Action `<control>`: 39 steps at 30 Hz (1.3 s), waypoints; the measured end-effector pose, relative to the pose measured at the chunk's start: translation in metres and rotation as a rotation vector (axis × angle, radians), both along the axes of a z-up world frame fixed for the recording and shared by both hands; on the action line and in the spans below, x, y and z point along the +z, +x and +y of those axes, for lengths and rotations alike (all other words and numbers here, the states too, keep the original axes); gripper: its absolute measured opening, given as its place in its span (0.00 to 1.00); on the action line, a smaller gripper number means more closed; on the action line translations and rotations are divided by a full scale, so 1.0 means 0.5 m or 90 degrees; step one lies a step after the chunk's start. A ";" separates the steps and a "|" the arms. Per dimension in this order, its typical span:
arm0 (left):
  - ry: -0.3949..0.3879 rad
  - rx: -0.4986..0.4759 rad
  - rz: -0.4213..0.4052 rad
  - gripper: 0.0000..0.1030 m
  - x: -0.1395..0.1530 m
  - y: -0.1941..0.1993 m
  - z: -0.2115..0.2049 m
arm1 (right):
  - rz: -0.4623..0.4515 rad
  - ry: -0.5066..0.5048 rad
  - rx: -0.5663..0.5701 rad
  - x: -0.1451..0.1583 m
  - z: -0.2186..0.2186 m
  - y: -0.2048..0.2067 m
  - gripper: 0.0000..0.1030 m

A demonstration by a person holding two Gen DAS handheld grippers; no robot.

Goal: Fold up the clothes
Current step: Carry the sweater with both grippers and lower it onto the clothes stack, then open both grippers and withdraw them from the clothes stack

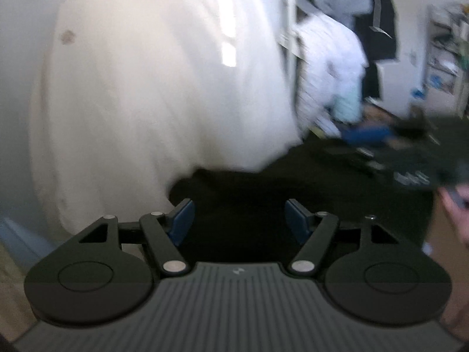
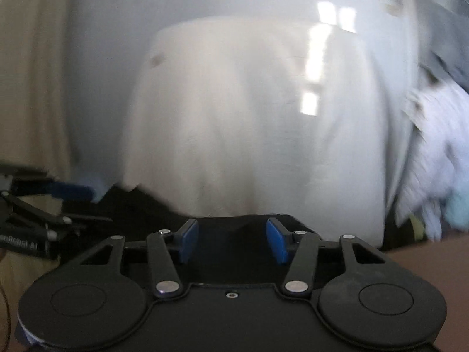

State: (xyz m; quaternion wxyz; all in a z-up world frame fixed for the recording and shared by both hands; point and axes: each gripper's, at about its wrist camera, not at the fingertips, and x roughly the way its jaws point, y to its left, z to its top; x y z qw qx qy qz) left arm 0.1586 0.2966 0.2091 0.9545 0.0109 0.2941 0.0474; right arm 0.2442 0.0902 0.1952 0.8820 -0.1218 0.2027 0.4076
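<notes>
A black garment (image 1: 249, 193) lies just ahead of both grippers, partly on a white table (image 1: 146, 88); it shows in the right wrist view too (image 2: 234, 228). My left gripper (image 1: 239, 220) is open and empty, its blue pads (image 1: 181, 220) spread wide above the dark cloth. My right gripper (image 2: 233, 240) is open and empty over the same cloth's edge. The left gripper also shows at the left edge of the right wrist view (image 2: 58, 193). Both views are motion-blurred.
A pile of white and pale blue clothes (image 1: 331, 67) hangs or lies to the right, also in the right wrist view (image 2: 433, 152). Dark clothes hang on the far wall (image 1: 378, 23). Cluttered shelves (image 1: 445, 52) stand at far right. The white table (image 2: 249, 111) stretches ahead.
</notes>
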 end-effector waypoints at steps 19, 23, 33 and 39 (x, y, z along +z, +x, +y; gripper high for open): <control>0.139 0.090 0.058 0.85 -0.022 -0.129 -0.086 | 0.084 0.153 -0.233 -0.023 -0.182 -0.159 0.79; 0.065 0.119 0.056 0.94 0.003 -0.186 -0.148 | 0.118 0.132 -0.176 0.015 -0.202 -0.295 0.80; 0.043 0.236 0.085 1.00 -0.017 -0.448 -0.322 | 0.110 0.010 -0.174 0.036 -0.245 -0.469 0.88; 0.038 0.251 0.123 1.00 -0.053 -0.528 -0.394 | 0.051 -0.059 -0.188 0.039 -0.247 -0.547 0.89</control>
